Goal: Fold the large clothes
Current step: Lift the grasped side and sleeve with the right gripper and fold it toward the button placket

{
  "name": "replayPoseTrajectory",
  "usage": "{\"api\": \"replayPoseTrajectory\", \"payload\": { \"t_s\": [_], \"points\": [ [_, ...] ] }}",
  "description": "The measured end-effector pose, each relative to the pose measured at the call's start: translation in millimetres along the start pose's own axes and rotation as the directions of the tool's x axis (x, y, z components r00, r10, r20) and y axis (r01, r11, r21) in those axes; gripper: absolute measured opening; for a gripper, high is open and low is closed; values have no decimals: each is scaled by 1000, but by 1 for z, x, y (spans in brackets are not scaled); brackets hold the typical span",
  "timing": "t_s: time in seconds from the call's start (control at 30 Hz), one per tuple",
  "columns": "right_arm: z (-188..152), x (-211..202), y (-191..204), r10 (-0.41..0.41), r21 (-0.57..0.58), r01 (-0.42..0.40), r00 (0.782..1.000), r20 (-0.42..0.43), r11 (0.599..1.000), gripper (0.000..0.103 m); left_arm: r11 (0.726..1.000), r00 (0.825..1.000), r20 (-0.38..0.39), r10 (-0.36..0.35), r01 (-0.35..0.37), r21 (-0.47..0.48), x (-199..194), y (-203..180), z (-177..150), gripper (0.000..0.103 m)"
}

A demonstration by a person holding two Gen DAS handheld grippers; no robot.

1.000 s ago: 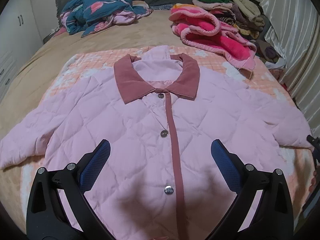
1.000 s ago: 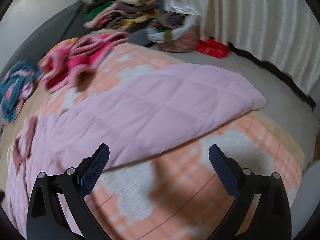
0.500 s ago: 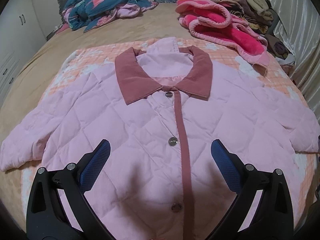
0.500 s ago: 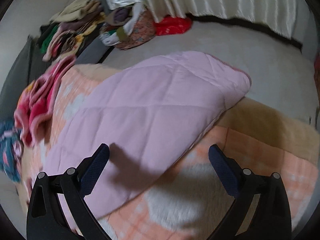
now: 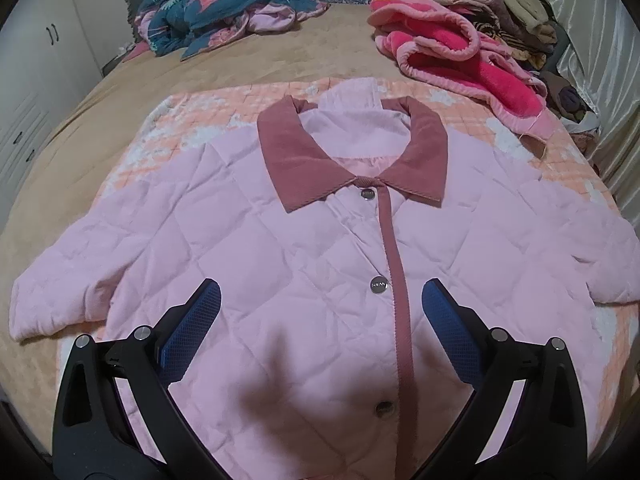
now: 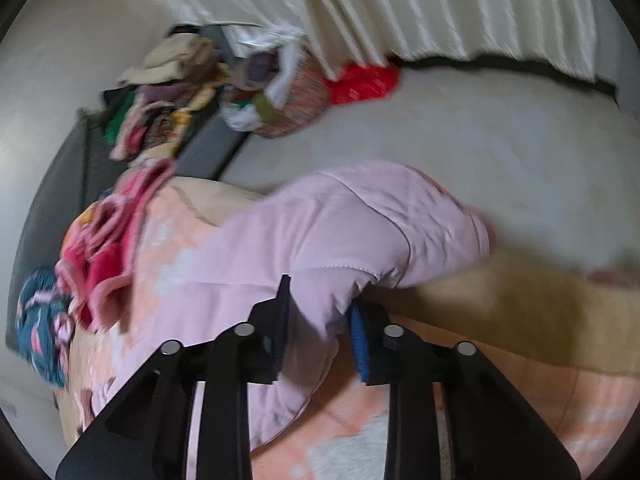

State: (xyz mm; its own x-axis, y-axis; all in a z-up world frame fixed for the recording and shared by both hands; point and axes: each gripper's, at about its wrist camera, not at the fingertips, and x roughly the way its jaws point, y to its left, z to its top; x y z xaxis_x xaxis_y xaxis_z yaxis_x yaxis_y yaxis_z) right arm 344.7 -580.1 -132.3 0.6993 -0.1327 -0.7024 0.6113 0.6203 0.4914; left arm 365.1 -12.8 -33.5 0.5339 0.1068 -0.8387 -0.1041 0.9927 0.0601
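Now the right gripper (image 6: pixel 320 320) has just closed its jaws on the quilted pink jacket's (image 5: pixel 320 248) sleeve (image 6: pixel 360 232) at the bed's (image 5: pixel 100 120) edge, ready to fold inward, while the left gripper (image 5: pixel 320 320) gapes empty above.

Your left wrist view is sharp and evenly lit, with a soft dark shadow on the pink jacket (image 5: pixel 280 280). Your right wrist view is motion-blurred throughout. Both bend at the edges, corners black.

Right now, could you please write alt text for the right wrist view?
The right gripper, whose jaws have just been closing, pinches the pink quilted sleeve at the edge of the bed. A pile of clothes and pale curtains blur behind.
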Motion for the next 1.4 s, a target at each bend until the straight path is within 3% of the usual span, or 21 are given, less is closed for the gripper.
{"api": "replayPoseTrajectory", "payload": {
  "t_s": [0.23,0.43,0.63,1.0,1.27,1.4],
  "points": [
    [13,-61,78,178,-205,-159,981,82,966,17,1000,999,33,-11,12,-24,-23,12,7,94],
    [2,-108,150,354,-363,-306,932,71,880,17,1000,999,48,-17,18,-20,-37,22,10,94],
    [-21,-139,211,461,-456,-401,887,24,794,16,998,998,60,-17,20,-53,-46,45,11,94],
    [-94,-172,305,556,-632,-462,829,-58,622,16,992,996,88,-14,25,-126,-59,92,17,94],
    [-190,-162,355,562,-710,-515,802,-202,480,16,983,997,75,-27,40,-180,-54,123,12,94],
    [-241,-144,370,530,-698,-557,795,-293,449,16,983,999,50,-13,22,-182,-47,134,6,94]
  ]
}}
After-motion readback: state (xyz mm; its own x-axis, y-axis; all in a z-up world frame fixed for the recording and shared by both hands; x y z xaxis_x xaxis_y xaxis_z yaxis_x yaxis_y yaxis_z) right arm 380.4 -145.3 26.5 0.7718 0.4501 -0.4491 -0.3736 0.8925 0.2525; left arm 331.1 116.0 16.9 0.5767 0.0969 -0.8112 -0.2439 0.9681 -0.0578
